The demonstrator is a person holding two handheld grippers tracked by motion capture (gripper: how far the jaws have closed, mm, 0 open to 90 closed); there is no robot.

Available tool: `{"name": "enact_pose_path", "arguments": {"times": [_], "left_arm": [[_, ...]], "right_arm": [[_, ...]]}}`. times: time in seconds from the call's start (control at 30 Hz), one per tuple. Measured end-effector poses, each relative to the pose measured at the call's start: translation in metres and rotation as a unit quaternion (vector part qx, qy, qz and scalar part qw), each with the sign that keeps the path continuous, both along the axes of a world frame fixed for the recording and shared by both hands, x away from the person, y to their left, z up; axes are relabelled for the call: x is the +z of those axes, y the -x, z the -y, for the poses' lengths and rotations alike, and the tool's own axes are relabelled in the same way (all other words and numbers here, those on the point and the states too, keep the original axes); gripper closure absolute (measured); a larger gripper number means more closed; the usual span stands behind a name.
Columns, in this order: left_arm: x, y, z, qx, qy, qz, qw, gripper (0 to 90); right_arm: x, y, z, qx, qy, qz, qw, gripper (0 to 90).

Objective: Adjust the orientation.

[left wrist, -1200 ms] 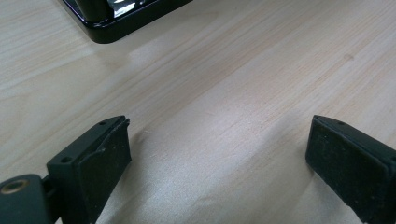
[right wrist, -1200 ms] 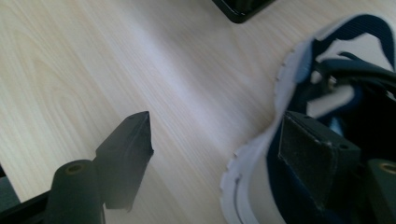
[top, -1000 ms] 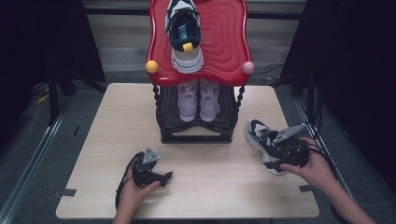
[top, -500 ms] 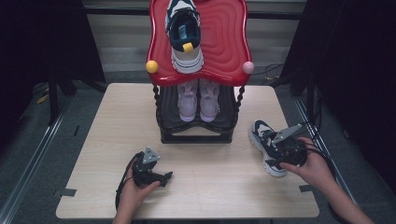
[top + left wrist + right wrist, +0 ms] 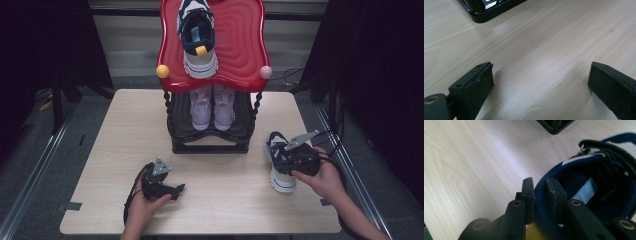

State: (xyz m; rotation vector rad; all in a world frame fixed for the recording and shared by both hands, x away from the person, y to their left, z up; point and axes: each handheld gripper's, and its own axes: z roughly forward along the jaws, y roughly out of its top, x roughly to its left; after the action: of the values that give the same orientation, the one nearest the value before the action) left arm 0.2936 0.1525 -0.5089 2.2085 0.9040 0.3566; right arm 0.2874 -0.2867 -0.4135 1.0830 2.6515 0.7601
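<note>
At table level, three views, clock directions read on each picture's own face:

High view, table: a pale wooden table [image 5: 120, 150] with a two-tier shoe rack standing at 12 o'clock of its top.
High view, rack: a red wavy top shelf [image 5: 240, 45] carries one navy-and-white shoe [image 5: 199, 37]; a yellow knob [image 5: 162, 71] and a pink knob [image 5: 265, 72] mark its front corners; a pair of pale lilac shoes [image 5: 212, 106] sits on the black lower tier [image 5: 210, 142].
High view, task shoe: a navy-and-white sneaker [image 5: 281, 175] lies on the table at 4 o'clock of the rack, well apart from it, sole down.
High view, right gripper: the right gripper [image 5: 286, 156] sits on the sneaker's collar, held by the person's right hand [image 5: 325, 177] at 4 o'clock of the picture.
High view, left gripper: the left gripper [image 5: 176, 189] rests low over bare table at 7 o'clock, in the left hand [image 5: 142, 207], well apart from the sneaker.

Left gripper view, jaws: standing wide, nothing between them; one pad [image 5: 482, 82] at 8 o'clock, the other at 4 o'clock.
Left gripper view, surroundings: bare wood below; a corner of the rack's black base [image 5: 489, 10] at 11 o'clock.

Right gripper view, jaws: narrow, having just been closing, now pinched on the sneaker's navy collar [image 5: 540, 192], one jaw outside the shoe and one inside.
Right gripper view, shoe interior: dark blue lining with a light blue tab [image 5: 586, 191] at 3 o'clock; laces at 2 o'clock.
Right gripper view, surroundings: table wood at 9 o'clock; rack base corner [image 5: 555, 126] at 12 o'clock.
</note>
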Motion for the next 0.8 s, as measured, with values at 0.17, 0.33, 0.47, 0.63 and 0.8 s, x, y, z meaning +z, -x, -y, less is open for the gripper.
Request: {"name": "enact_pose_path", "arguments": {"times": [0.17,0.33,0.47,0.63,0.8], "left_arm": [[0.000,0.000,0.000,0.000,0.000,0.000,1.0000,5.7],[0.000,0.000,0.000,0.001,0.000,0.000,1.0000,5.6],[0.000,0.000,0.000,0.001,0.000,0.000,1.0000,5.5],[0.000,0.000,0.000,0.001,0.000,0.000,1.0000,5.4],[0.000,0.000,0.000,0.001,0.000,0.000,1.0000,5.4]], "right_arm": [[0.000,-0.002,-0.010,-0.010,-0.029,-0.002,0.9995,77.0],[0.000,-0.003,-0.030,-0.009,-0.023,0.000,0.9997,76.0],[0.001,-0.005,-0.038,0.004,-0.006,-0.008,0.9999,72.8],[0.008,-0.009,-0.040,0.017,-0.005,-0.030,0.9994,57.0],[0.016,-0.010,-0.043,0.036,0.023,-0.050,0.9978,47.4]]}}
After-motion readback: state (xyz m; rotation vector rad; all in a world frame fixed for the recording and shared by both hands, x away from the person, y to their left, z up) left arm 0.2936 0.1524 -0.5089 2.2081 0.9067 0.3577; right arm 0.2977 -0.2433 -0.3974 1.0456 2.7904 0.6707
